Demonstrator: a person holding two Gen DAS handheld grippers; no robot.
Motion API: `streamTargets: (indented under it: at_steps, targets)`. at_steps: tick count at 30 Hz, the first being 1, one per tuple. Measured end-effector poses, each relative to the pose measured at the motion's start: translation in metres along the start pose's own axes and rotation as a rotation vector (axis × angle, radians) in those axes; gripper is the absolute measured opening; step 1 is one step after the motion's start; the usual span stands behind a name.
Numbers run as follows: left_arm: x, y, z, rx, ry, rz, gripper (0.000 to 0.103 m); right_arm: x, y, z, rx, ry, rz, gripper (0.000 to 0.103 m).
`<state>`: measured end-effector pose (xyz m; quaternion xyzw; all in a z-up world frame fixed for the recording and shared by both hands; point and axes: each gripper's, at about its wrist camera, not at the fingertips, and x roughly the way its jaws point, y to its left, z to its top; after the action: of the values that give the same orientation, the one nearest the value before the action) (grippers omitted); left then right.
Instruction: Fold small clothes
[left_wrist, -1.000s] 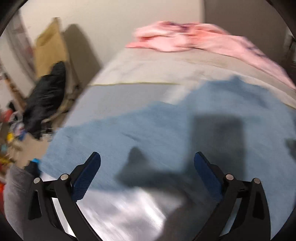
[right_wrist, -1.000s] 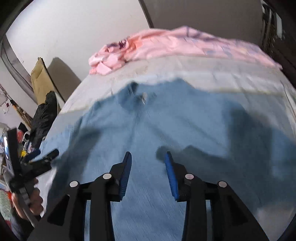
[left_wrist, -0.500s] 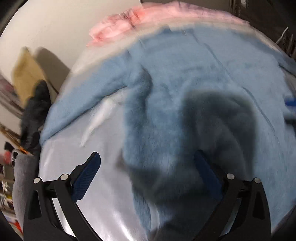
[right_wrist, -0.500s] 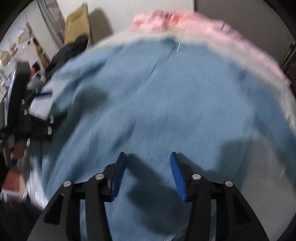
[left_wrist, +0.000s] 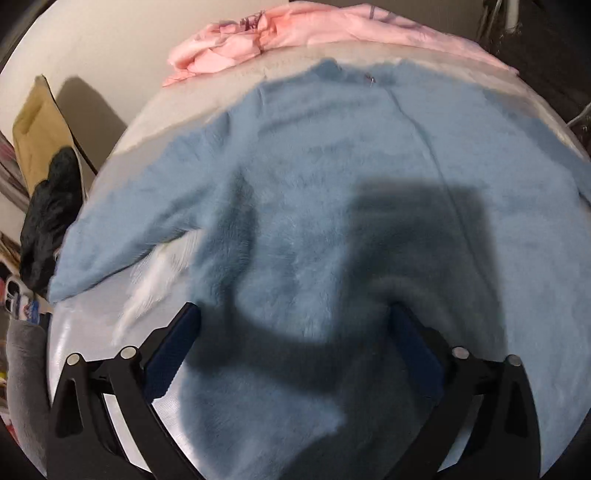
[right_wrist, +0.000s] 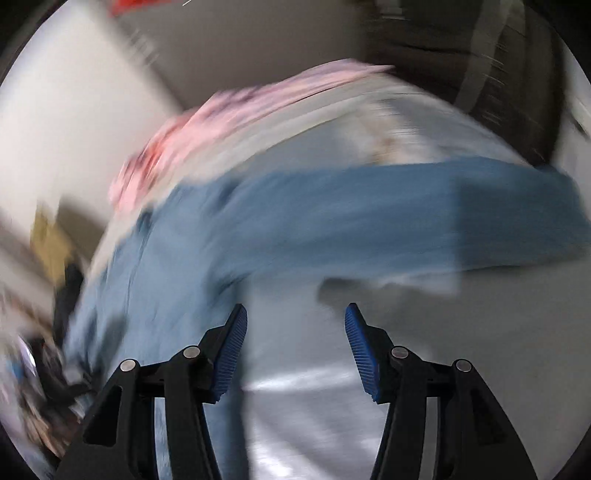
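Note:
A fuzzy light-blue sweater lies spread flat on the grey table, collar at the far side, one sleeve stretched to the left. My left gripper is open and hovers low over the sweater's near hem, its blue pads wide apart with nothing between them. In the blurred right wrist view the sweater shows with its right sleeve reaching out to the right. My right gripper is open over bare table just in front of that sleeve, holding nothing.
A pink garment lies bunched at the table's far edge. Off the table's left side stand a brown cardboard sheet and a black bag against a white wall. A grey sleeve shows at lower left.
The left gripper has dropped towards the sweater's near hem. The right gripper has swung fast to the right, off the sweater body towards the right sleeve, and its fingers have spread wider.

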<state>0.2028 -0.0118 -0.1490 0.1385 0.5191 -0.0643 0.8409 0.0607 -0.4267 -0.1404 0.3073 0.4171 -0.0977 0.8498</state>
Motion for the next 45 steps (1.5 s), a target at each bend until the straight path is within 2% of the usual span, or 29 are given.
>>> streamTargets:
  at_steps: [2,5,8,10,12,16,20,21,22,23,26,28,34,45]
  targets:
    - [-0.007,-0.006,0.014,-0.006,-0.019,-0.007,0.099,-0.02,-0.048,0.006,0.13,-0.051,-0.03,0.056]
    - [-0.025,-0.027,0.041,-0.008,-0.094,-0.019,0.099,-0.039,-0.107,0.001,0.291,-0.09,-0.037,0.056]
    - [-0.027,-0.059,0.068,0.023,-0.12,-0.033,0.099,-0.046,-0.145,-0.005,0.417,-0.137,-0.059,0.056]
    - [-0.024,-0.088,0.087,0.048,-0.138,-0.035,0.099,-0.047,-0.161,-0.007,0.48,-0.17,-0.054,0.056]
    - [-0.016,-0.11,0.1,0.069,-0.133,-0.051,0.099,-0.045,-0.177,-0.006,0.556,-0.196,-0.007,0.054]
    - [0.005,-0.139,0.109,0.095,-0.165,0.013,0.099,-0.036,-0.192,0.004,0.611,-0.248,0.03,0.052]
    - [0.031,-0.139,0.096,0.079,-0.117,0.022,0.099,-0.034,-0.208,0.006,0.652,-0.28,0.023,0.034]
    - [0.031,-0.133,0.091,0.04,-0.137,-0.011,0.099,-0.033,-0.211,0.007,0.656,-0.28,0.016,0.025]
    - [0.03,-0.127,0.091,0.02,-0.125,-0.034,0.099,-0.035,-0.212,0.007,0.657,-0.279,0.004,0.02]
    - [0.032,-0.123,0.092,0.012,-0.109,-0.047,0.099,-0.033,-0.212,0.008,0.659,-0.275,-0.006,0.01]
    - [0.038,-0.112,0.092,-0.048,-0.078,-0.114,0.099,-0.038,-0.201,0.011,0.609,-0.298,-0.008,0.007]
    - [0.04,-0.111,0.092,-0.062,-0.069,-0.133,0.099,-0.041,-0.185,0.018,0.552,-0.313,-0.022,0.007]
    - [0.04,-0.11,0.091,-0.069,-0.066,-0.139,0.099,-0.035,-0.128,0.04,0.413,-0.32,-0.013,0.006]
    - [0.039,-0.107,0.091,-0.087,-0.063,-0.155,0.099,0.008,-0.01,0.065,0.212,-0.243,0.075,0.006]
